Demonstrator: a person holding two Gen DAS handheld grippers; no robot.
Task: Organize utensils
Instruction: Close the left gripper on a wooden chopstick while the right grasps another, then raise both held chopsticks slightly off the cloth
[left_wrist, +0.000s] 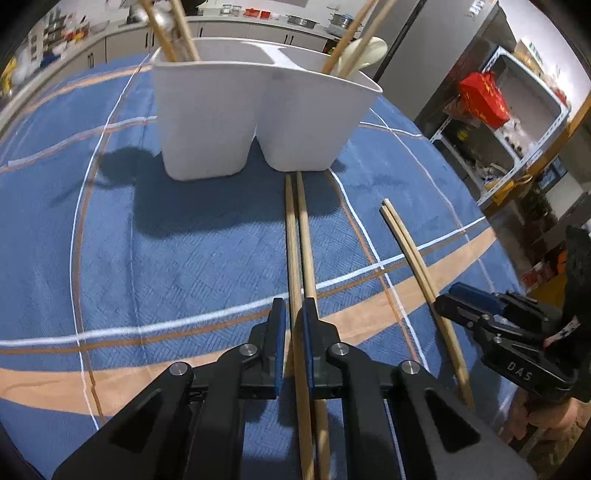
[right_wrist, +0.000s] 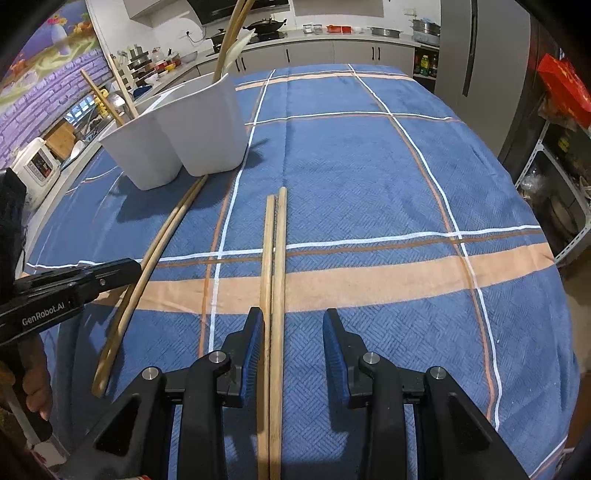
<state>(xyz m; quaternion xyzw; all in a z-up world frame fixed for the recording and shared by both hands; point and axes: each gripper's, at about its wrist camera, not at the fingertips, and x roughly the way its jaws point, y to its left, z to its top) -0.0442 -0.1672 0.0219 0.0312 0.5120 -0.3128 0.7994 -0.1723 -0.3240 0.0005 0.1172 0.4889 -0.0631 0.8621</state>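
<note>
A white two-compartment holder stands on the blue checked tablecloth, with several chopsticks and a white spoon upright in it. One pair of wooden chopsticks lies flat, its far tips at the holder's foot. My left gripper is shut on this pair near the thick ends. A second pair lies further right. My right gripper stands open around it, with the sticks close to its left pad.
The tablecloth stretches bare to the right and behind. A metal shelf with a red box stands past the table's right edge. A kitchen counter runs along the back, and a rice cooker sits at the left.
</note>
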